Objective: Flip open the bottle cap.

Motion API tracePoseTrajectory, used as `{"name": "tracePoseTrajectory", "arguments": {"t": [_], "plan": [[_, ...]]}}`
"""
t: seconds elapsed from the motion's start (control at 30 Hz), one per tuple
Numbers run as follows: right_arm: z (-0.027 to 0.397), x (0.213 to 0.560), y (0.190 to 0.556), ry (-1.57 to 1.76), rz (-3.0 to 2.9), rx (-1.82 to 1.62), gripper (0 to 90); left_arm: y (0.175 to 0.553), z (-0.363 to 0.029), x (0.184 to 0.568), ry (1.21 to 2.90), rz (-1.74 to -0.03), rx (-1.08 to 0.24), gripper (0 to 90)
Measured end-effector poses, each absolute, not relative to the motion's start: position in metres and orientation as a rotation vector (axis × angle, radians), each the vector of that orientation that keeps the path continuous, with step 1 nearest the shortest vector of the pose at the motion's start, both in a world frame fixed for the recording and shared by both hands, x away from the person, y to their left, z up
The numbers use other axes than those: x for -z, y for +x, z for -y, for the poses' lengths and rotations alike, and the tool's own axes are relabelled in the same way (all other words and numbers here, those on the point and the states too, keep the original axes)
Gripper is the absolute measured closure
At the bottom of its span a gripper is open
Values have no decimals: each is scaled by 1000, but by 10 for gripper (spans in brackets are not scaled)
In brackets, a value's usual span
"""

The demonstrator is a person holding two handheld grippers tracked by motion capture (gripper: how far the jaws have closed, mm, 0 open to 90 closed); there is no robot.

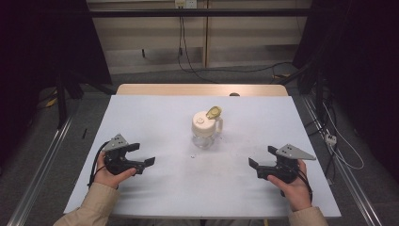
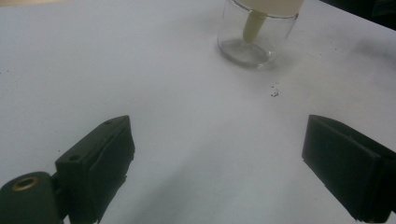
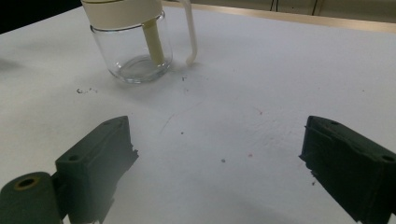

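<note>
- High view is showing the left gripper (image 1: 140, 154) and right gripper (image 1: 262, 157) resting low over the white table (image 1: 155, 122), each in a hand, jaws spread wide and holding nothing.
- Both are sitting well apart from the glass jar (image 1: 205, 129), which is standing upright mid-table between them.
- Right gripper view is showing the jar (image 3: 132, 46) clear and empty, wearing a cream lid (image 3: 122, 10) with a stem inside and a thin side handle (image 3: 190, 32).
</note>
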State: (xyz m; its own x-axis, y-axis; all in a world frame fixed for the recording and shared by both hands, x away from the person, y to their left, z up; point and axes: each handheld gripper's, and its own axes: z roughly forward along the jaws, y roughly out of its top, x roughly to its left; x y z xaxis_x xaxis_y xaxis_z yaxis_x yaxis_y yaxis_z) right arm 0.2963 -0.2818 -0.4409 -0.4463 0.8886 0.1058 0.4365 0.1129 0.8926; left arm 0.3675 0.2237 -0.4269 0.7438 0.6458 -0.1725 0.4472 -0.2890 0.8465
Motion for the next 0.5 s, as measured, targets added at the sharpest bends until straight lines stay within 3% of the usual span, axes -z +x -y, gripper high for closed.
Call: {"name": "tracePoseTrajectory", "arguments": {"t": [0.5], "plan": [[292, 444, 289, 1292, -1937, -1271, 85, 359, -243, 431, 1927, -847, -242, 85]]}}
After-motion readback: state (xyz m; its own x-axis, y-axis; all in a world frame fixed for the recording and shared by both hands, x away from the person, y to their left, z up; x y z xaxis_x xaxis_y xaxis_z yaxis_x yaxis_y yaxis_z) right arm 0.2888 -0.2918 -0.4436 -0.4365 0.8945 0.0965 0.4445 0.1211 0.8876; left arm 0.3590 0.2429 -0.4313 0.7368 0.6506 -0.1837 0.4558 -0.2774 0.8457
